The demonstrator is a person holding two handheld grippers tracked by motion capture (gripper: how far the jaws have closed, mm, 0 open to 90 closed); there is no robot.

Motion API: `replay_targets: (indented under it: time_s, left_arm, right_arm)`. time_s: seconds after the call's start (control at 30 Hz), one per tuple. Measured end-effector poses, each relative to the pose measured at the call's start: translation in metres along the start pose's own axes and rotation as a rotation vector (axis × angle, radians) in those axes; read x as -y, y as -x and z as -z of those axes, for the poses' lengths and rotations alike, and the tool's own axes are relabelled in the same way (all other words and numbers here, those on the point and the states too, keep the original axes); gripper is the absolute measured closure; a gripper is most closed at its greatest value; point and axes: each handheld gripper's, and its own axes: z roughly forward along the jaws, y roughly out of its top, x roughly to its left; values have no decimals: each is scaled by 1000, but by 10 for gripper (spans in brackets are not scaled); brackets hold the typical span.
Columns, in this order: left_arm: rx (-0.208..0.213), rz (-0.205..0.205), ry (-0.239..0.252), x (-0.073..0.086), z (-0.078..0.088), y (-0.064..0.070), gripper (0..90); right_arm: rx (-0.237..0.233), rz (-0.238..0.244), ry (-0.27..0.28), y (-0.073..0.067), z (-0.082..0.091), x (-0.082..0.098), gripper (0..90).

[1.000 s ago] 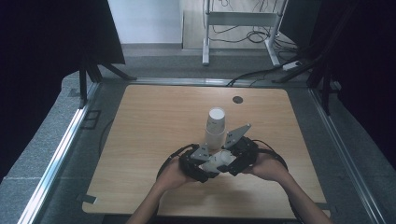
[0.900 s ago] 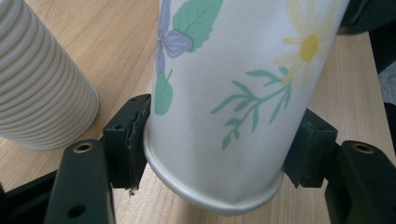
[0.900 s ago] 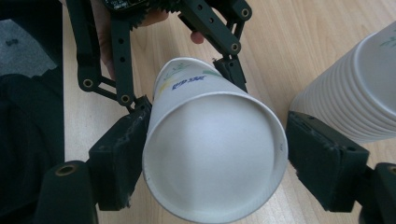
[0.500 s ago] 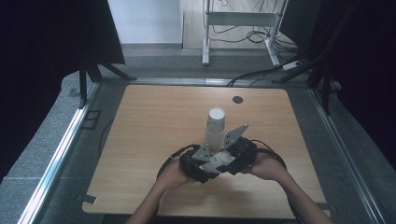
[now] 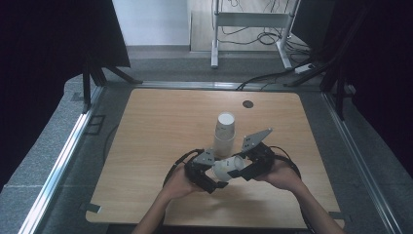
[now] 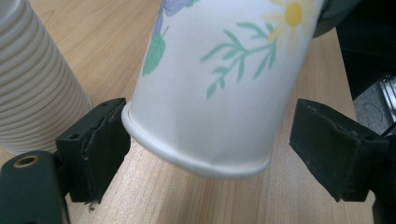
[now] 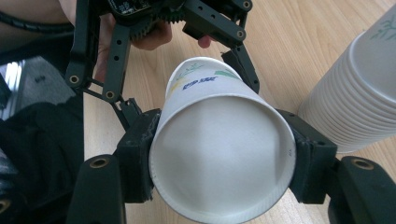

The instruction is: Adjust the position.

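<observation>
A white paper cup [image 5: 228, 168] with a flower print lies on its side in the air between my two grippers, low over the table near its front. My right gripper [image 7: 224, 158] is shut on the cup [image 7: 219, 186] just behind its open mouth, one pad on each side. My left gripper [image 6: 210, 140] is around the cup's base [image 6: 224, 84]. Its jaws have just been opening: the right pad [image 6: 331, 144] stands clear of the cup and the left pad [image 6: 100, 140] sits at the base rim. In the high view the left gripper [image 5: 214, 178] faces the right gripper [image 5: 242, 168].
A tall stack of paper cups [image 5: 224, 131] stands upside down just behind the grippers, close beside the jaws [image 6: 32, 84] [image 7: 359, 98]. The wooden table [image 5: 160, 126] has a small dark round spot [image 5: 248, 104] at the back. Metal rails run along both sides.
Both hands and the cup stay in about the same place near the table's front. No other shift is clear at this size.
</observation>
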Motion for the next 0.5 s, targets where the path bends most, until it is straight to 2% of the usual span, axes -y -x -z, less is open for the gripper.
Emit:
replay_targets:
  time_s: [0.1, 0.13, 0.23, 0.3, 0.4, 0.5]
  left_arm:
    - [12, 10, 21, 1, 1, 0, 114]
    - [14, 13, 27, 2, 2, 0, 114]
    - [33, 25, 55, 4, 4, -1, 107]
    - [44, 30, 73, 4, 5, -1, 107]
    - [49, 33, 85, 5, 6, -1, 107]
    - [52, 30, 88, 6, 6, -1, 110]
  right_arm:
    - [-14, -28, 57, 1, 3, 7, 363]
    - [-14, -28, 57, 1, 3, 7, 363]
    - [-35, -47, 116, 3, 6, 15, 363]
    - [-34, -50, 133, 3, 7, 16, 363]
    - [-42, -63, 180, 3, 8, 23, 363]
    - [-46, -71, 203, 4, 8, 26, 363]
